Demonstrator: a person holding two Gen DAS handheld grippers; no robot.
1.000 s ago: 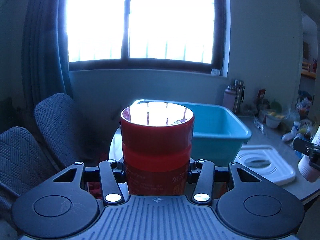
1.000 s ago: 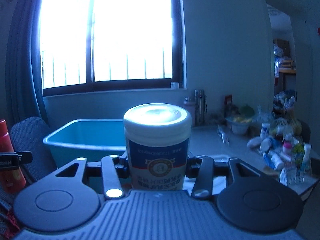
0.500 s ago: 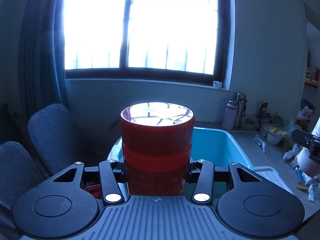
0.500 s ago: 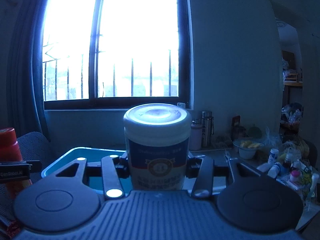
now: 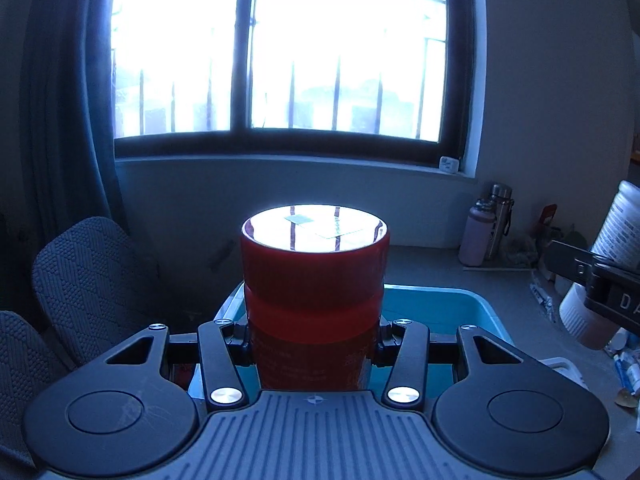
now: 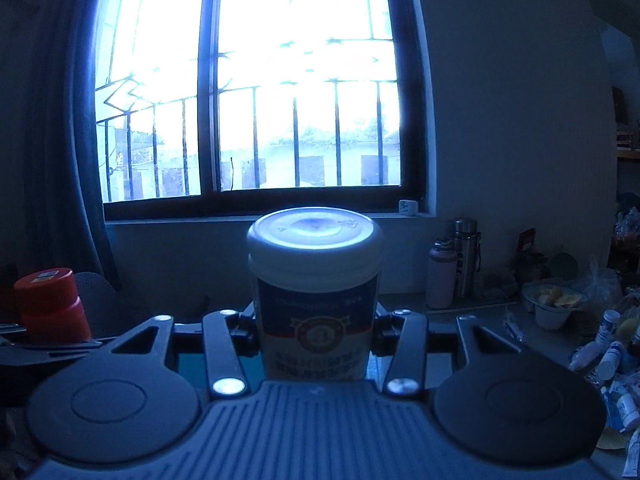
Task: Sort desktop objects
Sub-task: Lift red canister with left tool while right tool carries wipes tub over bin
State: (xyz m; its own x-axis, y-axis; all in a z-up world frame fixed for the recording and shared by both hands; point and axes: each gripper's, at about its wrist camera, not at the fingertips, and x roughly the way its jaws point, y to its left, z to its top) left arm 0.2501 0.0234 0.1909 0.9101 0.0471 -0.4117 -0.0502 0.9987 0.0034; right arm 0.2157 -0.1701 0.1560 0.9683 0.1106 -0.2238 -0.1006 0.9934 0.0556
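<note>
My left gripper (image 5: pixel 314 344) is shut on a red canister (image 5: pixel 315 280) with a shiny flat lid, held upright above the near end of a blue plastic tub (image 5: pixel 436 312). In the right wrist view my right gripper (image 6: pixel 316 336) is shut on a white jar (image 6: pixel 315 288) with a white lid and a blue and red label, also upright. That jar (image 5: pixel 608 256) and the other gripper show at the right edge of the left wrist view. At the left of the right wrist view the red canister (image 6: pixel 50 304) appears in its gripper. A sliver of the tub (image 6: pixel 192 364) shows under the right gripper.
Two grey chairs (image 5: pixel 92 280) stand left of the table by a dark curtain. Flasks (image 5: pixel 486 228) stand at the back by the wall under a barred window. Small bottles, tubes and a bowl (image 6: pixel 554 304) clutter the table's right side. A white lid (image 5: pixel 568 368) lies beside the tub.
Both grippers have risen and moved forward over the tub with their containers still held. The tub has dropped low in both views and the window fills more of each.
</note>
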